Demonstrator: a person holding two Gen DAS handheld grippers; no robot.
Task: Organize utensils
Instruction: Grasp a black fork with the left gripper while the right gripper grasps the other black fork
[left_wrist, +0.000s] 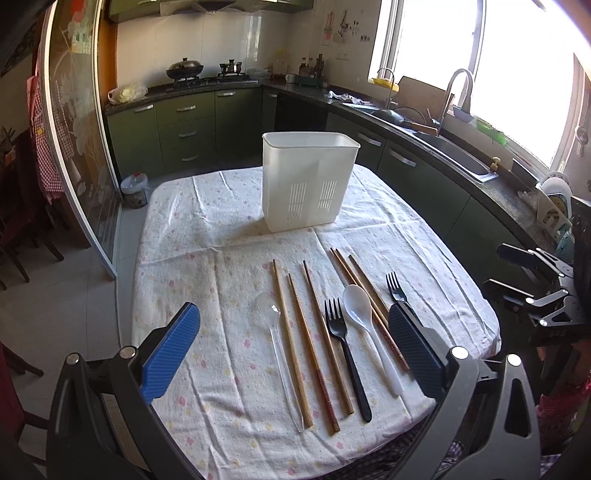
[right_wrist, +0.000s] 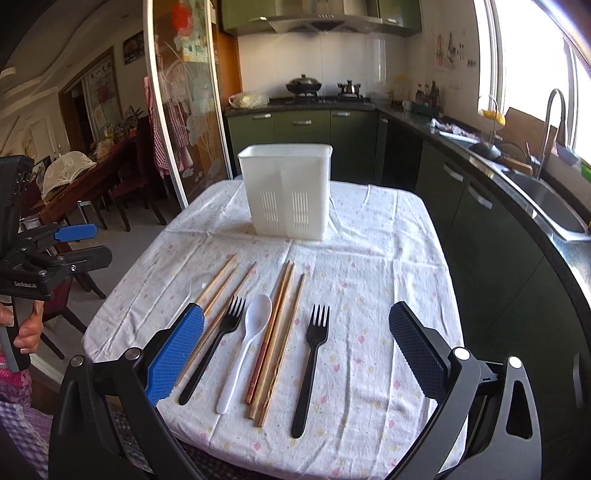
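Note:
A white slotted utensil holder (left_wrist: 308, 181) (right_wrist: 288, 190) stands upright at the table's far middle. In front of it lie several wooden chopsticks (left_wrist: 291, 343) (right_wrist: 275, 339), two black forks (left_wrist: 345, 354) (right_wrist: 312, 365), a white spoon (left_wrist: 365, 332) (right_wrist: 245, 343) and a clear spoon (left_wrist: 275, 350) (right_wrist: 199, 284), all flat on the cloth. My left gripper (left_wrist: 295, 354) is open and empty, above the near edge over the utensils. My right gripper (right_wrist: 295, 354) is open and empty, also above the near edge. Each gripper shows at the side of the other's view.
The table carries a white flowered cloth (left_wrist: 207, 266) (right_wrist: 369, 280). Green kitchen cabinets (left_wrist: 184, 129) run behind, with a counter and sink (right_wrist: 546, 199) along the right. A glass sliding door (right_wrist: 177, 110) and dining chairs (right_wrist: 122, 192) are at the left.

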